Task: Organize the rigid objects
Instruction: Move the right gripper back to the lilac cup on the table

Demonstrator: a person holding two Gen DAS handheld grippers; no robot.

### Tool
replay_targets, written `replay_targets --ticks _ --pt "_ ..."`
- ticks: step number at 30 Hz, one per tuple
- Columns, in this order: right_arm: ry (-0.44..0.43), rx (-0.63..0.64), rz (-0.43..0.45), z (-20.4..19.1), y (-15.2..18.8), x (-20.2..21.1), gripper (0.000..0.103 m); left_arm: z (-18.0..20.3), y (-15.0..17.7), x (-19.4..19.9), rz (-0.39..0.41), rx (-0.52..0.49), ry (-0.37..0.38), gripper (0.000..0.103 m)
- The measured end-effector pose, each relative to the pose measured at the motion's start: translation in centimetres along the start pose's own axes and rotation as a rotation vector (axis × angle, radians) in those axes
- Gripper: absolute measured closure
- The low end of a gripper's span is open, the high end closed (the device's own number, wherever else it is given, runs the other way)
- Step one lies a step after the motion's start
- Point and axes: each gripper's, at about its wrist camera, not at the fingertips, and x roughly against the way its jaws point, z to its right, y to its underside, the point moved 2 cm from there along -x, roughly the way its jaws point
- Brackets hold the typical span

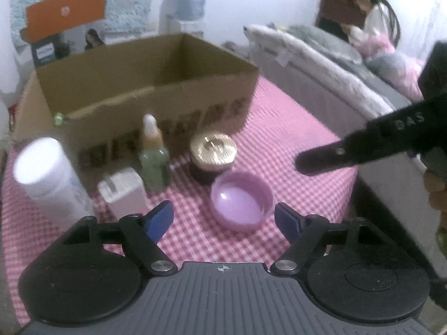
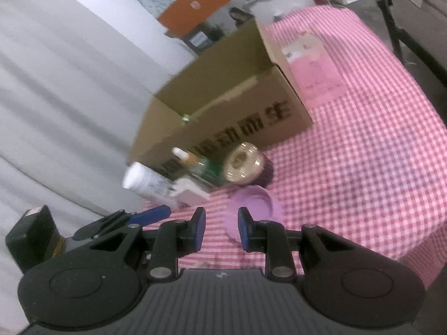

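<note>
Both grippers hang over the pink checked cloth (image 1: 279, 145) with nothing between their blue pads. Left gripper (image 1: 223, 220): its jaws stand wide apart, and the purple bowl (image 1: 241, 199) sits on the cloth just ahead of the gap, upright with its mouth up, not touched by either pad. Right gripper (image 2: 220, 229): its jaws are drawn in to a narrow gap, the pads not meeting and pressing on nothing; the same purple bowl (image 2: 251, 209) lies just beyond and partly behind its tips. In the left wrist view one black finger of the right gripper (image 1: 335, 157) reaches in from the right edge, to the right of the bowl and apart from it.

Taking the cardboard box (image 1: 145, 83) as the landmark, open at the top and standing on the cloth: a row of things stands just in front of its printed long side. The gold-lidded jar (image 1: 213, 153) is nearest the bowl, between box and bowl. The green dropper bottle (image 1: 153, 159) stands upright beside the jar. A small white box (image 1: 124, 192) sits in front of the dropper bottle, and a white tube (image 1: 47, 176) stands at the far end of the row.
</note>
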Motion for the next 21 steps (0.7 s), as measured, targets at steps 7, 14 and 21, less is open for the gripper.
replay_targets --ticks 7,14,21 --pt "0.104 0.068 -0.028 0.0 0.2 -3.0 0.076 1.2 0.3 -1.8 -0.067 -0.086 0.022 0.026" --pt "0.159 0.120 -0.055 0.3 -0.2 -5.4 0.078 1.9 0.2 -3.5 -0.119 -0.144 0.017 0.033" --pt "0.180 0.174 -0.064 0.5 -0.2 -6.7 0.084 2.4 0.2 -4.4 -0.143 -0.163 0.033 0.045"
